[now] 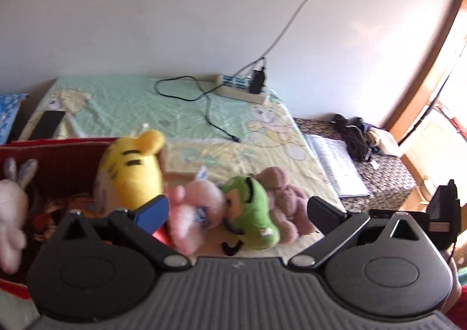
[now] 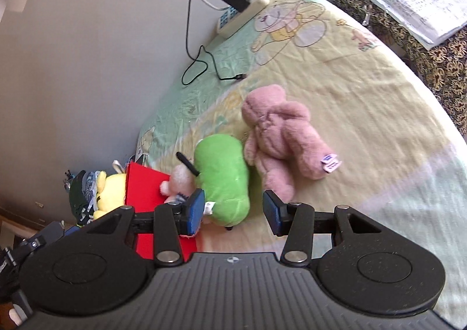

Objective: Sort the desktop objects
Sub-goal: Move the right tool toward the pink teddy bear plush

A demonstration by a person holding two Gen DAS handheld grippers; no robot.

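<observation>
Left wrist alone shows, blurrily, a white bunny [image 1: 10, 207].

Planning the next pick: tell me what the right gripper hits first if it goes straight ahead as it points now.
Most likely the green plush toy. It lies just ahead of the open right gripper, nearer its left finger, with the pink teddy bear beside it. Depth is uncertain.
</observation>
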